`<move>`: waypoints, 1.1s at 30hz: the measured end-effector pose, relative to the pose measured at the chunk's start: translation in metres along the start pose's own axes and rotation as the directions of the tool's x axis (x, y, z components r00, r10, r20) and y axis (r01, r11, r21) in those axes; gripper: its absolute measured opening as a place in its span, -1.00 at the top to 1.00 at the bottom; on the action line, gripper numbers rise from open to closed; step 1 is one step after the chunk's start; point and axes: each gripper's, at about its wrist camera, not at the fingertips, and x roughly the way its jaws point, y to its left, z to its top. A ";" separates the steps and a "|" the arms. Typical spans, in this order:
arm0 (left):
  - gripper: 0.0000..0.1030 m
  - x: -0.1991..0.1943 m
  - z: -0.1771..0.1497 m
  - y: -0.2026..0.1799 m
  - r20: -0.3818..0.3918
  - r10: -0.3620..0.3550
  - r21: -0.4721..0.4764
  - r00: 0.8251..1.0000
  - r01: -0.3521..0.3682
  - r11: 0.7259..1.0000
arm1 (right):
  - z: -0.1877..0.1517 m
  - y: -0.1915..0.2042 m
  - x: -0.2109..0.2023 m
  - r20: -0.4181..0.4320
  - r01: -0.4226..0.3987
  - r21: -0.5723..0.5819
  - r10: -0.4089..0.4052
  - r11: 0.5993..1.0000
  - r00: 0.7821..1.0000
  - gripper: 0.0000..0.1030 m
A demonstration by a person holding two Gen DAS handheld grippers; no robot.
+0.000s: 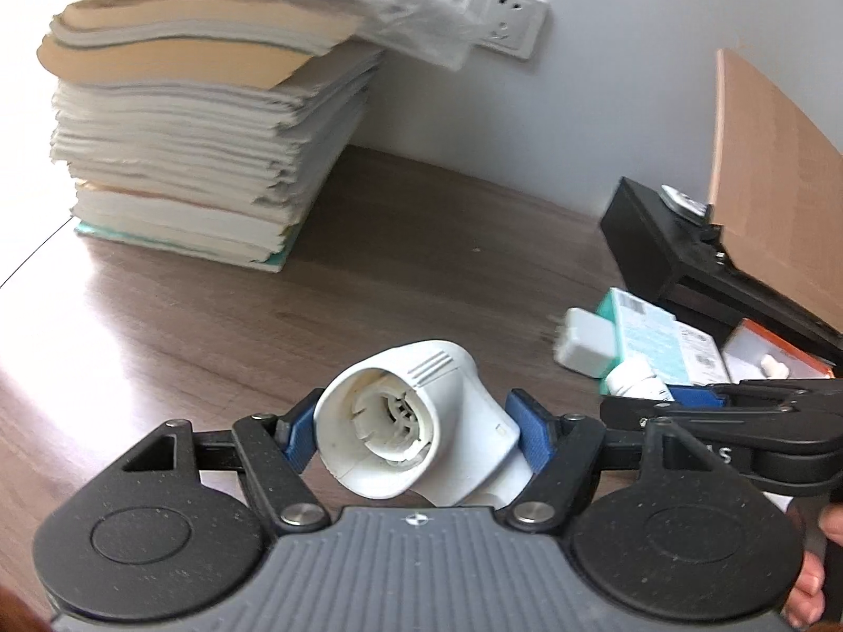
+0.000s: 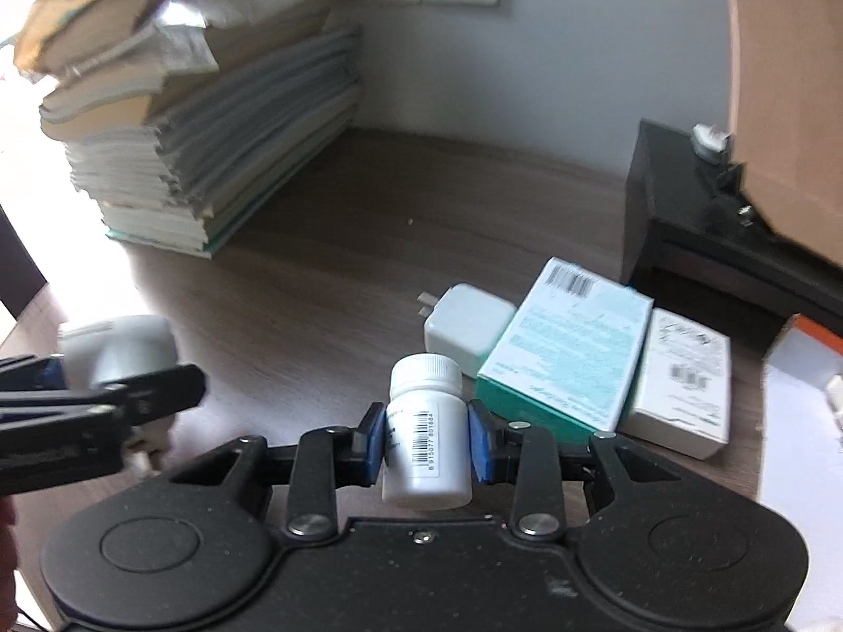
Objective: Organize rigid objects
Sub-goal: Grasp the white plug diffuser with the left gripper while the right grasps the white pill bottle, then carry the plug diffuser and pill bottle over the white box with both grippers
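Left gripper (image 1: pixel 416 429) pinched a white lamp-socket fitting (image 1: pixel 416 421) between its blue pads (image 1: pixel 532 434); the fitting's open round mouth faced the camera and its body angled back toward the right pad. It was held above the wooden desk (image 1: pixel 369 263), clear of the surface as far as the view allowed.

Right gripper (image 2: pixel 425 440) was clamped on a white pill bottle (image 2: pixel 427 432), upright, cap uppermost, barcode label facing the camera. Both pads pressed the bottle's sides. Whether the bottle's base touched the desk could not be told.

Layout behind the bottle, from the right wrist view: a white plug adapter (image 2: pixel 466 329) lay flat, prongs pointing left; just to its right a teal-and-white carton (image 2: pixel 574 347), touching or nearly touching the adapter; against the carton's right side a smaller white carton (image 2: pixel 685 384). An orange-edged white box (image 2: pixel 801 358) sat further right, partly cut off by the frame.

A black stand (image 2: pixel 685 221) stood at the back right, with a cardboard panel (image 2: pixel 785 79) above it. A tall stack of books and papers (image 1: pixel 200 121) occupied the back left of the desk, against the wall, near a wall socket plate (image 1: pixel 508 18).

The two grippers were near each other, each visible at the edge of the other's view
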 end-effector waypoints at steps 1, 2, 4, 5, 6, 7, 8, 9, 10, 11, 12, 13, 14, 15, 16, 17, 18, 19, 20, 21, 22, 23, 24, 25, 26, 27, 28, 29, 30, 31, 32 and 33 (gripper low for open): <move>-0.43 -0.002 0.000 -0.005 0.004 -0.009 0.008 1.000 0.009 1.000 | 0.000 -0.003 -0.007 0.008 0.000 0.006 0.000 1.000 1.000 0.22; -0.43 -0.004 0.000 -0.011 0.006 -0.018 0.017 1.000 0.018 1.000 | -0.001 -0.007 -0.014 0.019 0.003 0.012 -0.003 1.000 1.000 0.22; -0.43 -0.008 -0.001 -0.023 0.011 -0.037 0.033 0.999 0.036 0.999 | -0.005 -0.016 -0.030 0.036 0.020 0.027 -0.021 0.999 0.999 0.22; -0.43 -0.009 -0.001 -0.029 0.013 -0.046 0.039 0.999 0.045 0.998 | -0.006 -0.021 -0.037 0.041 0.028 0.034 -0.030 0.999 0.999 0.22; -0.43 -0.012 -0.002 -0.035 0.014 -0.058 0.045 0.998 0.057 0.997 | -0.008 -0.027 -0.044 0.046 0.037 0.043 -0.038 0.998 0.998 0.22; -0.43 -0.013 -0.003 -0.042 0.015 -0.072 0.053 0.997 0.071 0.996 | -0.011 -0.032 -0.051 0.050 0.045 0.052 -0.047 0.998 0.998 0.22; -0.43 -0.015 -0.004 -0.049 0.015 -0.083 0.060 0.996 0.082 0.995 | -0.013 -0.039 -0.057 0.051 0.054 0.063 -0.058 0.997 0.997 0.22; -0.43 -0.017 -0.005 -0.058 0.016 -0.097 0.068 0.995 0.096 0.993 | -0.016 -0.044 -0.065 0.053 0.064 0.076 -0.068 0.995 0.996 0.22; -0.43 -0.019 -0.007 -0.065 0.016 -0.108 0.076 0.994 0.106 0.991 | -0.020 -0.052 -0.073 0.059 0.074 0.089 -0.079 0.993 0.995 0.22; -0.43 -0.021 -0.008 -0.073 0.015 -0.120 0.085 0.993 0.118 0.989 | -0.024 -0.057 -0.080 0.063 0.083 0.100 -0.089 0.992 0.994 0.22; -0.43 -0.023 -0.010 -0.081 0.014 -0.133 0.096 0.991 0.131 0.987 | -0.028 -0.063 -0.086 0.067 0.091 0.111 -0.099 0.990 0.993 0.22; -0.43 -0.024 -0.013 -0.091 0.012 -0.148 0.109 0.989 0.145 0.983 | -0.033 -0.069 -0.093 0.070 0.101 0.123 -0.110 0.987 0.991 0.22; -0.43 -0.026 -0.015 -0.100 0.009 -0.160 0.121 0.987 0.158 0.980 | -0.037 -0.076 -0.100 0.073 0.112 0.135 -0.122 0.985 0.990 0.22; -0.43 -0.027 -0.017 -0.108 0.005 -0.170 0.128 0.985 0.168 0.977 | -0.042 -0.083 -0.108 0.075 0.122 0.146 -0.134 0.982 0.988 0.22; -0.43 -0.028 -0.020 -0.118 0.000 -0.183 0.137 0.983 0.181 0.974 | -0.047 -0.090 -0.115 0.076 0.131 0.159 -0.145 0.979 0.987 0.22; -0.43 -0.030 -0.022 -0.127 -0.003 -0.195 0.148 0.981 0.193 0.970 | -0.051 -0.097 -0.122 0.078 0.139 0.170 -0.154 0.976 0.985 0.22; -0.43 -0.031 -0.024 -0.135 -0.005 -0.205 0.159 0.979 0.204 0.966 | -0.056 -0.103 -0.129 0.082 0.147 0.181 -0.164 0.972 0.983 0.22; -0.43 -0.032 -0.026 -0.145 -0.008 -0.218 0.172 0.976 0.216 0.961 | -0.061 -0.110 -0.136 0.084 0.155 0.192 -0.174 0.969 0.981 0.22; -0.43 -0.033 -0.028 -0.153 -0.010 -0.230 0.185 0.973 0.227 0.956 | -0.065 -0.116 -0.143 0.087 0.163 0.204 -0.184 0.965 0.979 0.22; -0.43 -0.035 -0.031 -0.162 -0.011 -0.241 0.196 0.970 0.239 0.951 | -0.070 -0.123 -0.149 0.090 0.170 0.216 -0.193 0.961 0.977 0.22; -0.43 -0.038 -0.034 -0.171 -0.013 -0.253 0.207 0.967 0.250 0.946 | -0.074 -0.128 -0.155 0.092 0.175 0.227 -0.200 0.958 0.976 0.22; -0.43 -0.039 -0.036 -0.178 -0.016 -0.262 0.216 0.965 0.259 0.942 | -0.079 -0.134 -0.161 0.094 0.181 0.237 -0.208 0.955 0.974 0.22; -0.43 -0.041 -0.039 -0.185 -0.020 -0.270 0.222 0.963 0.267 0.938 | -0.083 -0.139 -0.166 0.095 0.188 0.246 -0.216 0.951 0.972 0.22; -0.43 -0.042 -0.042 -0.193 -0.025 -0.279 0.228 0.960 0.277 0.933 | -0.088 -0.144 -0.171 0.097 0.193 0.254 -0.224 0.948 0.970 0.22; -0.43 -0.042 -0.045 -0.199 -0.028 -0.285 0.233 0.958 0.284 0.930 | -0.093 -0.149 -0.177 0.098 0.198 0.263 -0.230 0.944 0.968 0.22; -0.43 -0.044 -0.048 -0.205 -0.031 -0.289 0.237 0.957 0.288 0.928 | -0.097 -0.154 -0.181 0.100 0.203 0.271 -0.237 0.941 0.966 0.22; -0.43 -0.044 -0.050 -0.210 -0.035 -0.291 0.239 0.956 0.291 0.926 | -0.102 -0.159 -0.187 0.102 0.209 0.279 -0.246 0.937 0.964 0.22; -0.43 -0.044 -0.053 -0.216 -0.040 -0.297 0.240 0.954 0.298 0.924 | -0.107 -0.164 -0.192 0.105 0.214 0.287 -0.253 0.934 0.962 0.22; -0.43 -0.045 -0.055 -0.220 -0.043 -0.300 0.244 0.953 0.302 0.922 | -0.112 -0.168 -0.197 0.107 0.218 0.296 -0.259 0.930 0.960 0.22; -0.43 -0.046 -0.058 -0.226 -0.045 -0.301 0.251 0.953 0.302 0.920 | -0.117 -0.172 -0.201 0.107 0.221 0.305 -0.263 0.926 0.959 0.22; -0.43 -0.047 -0.061 -0.230 -0.046 -0.301 0.257 0.952 0.303 0.918 | -0.121 -0.175 -0.205 0.107 0.225 0.312 -0.269 0.923 0.957 0.22; -0.43 -0.048 -0.064 -0.234 -0.047 -0.303 0.259 0.952 0.305 0.917 | -0.126 -0.178 -0.210 0.108 0.229 0.317 -0.275 0.920 0.955 0.22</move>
